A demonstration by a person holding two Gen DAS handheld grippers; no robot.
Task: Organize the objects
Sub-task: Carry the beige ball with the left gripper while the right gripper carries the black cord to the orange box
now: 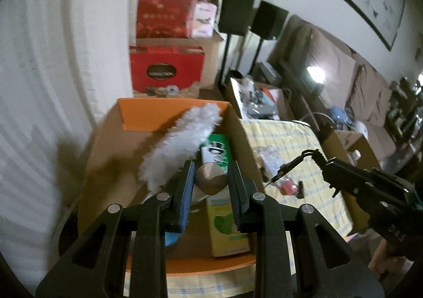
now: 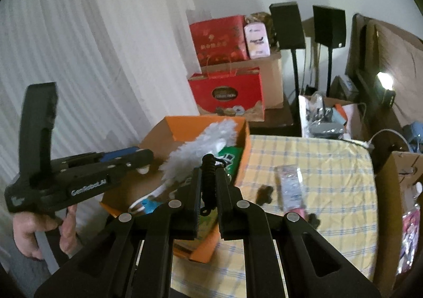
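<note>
Both grippers are matte black, the left gripper with blue pads, silver pivot screws and white lettering along its side

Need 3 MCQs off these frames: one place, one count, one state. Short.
1. Where does the white duster lie?
A on the checked cloth
B in the orange box
C on the red carton

2. How many black speakers stand on poles?
A one
B two
C four

3. The right gripper is:
A wide open
B shut on nothing
C shut on a black ribbed item

Key: B, its fluff rests inside the box walls; B, two stand side by side at the wall; C, the item sticks up from between the closed fingers.
</note>
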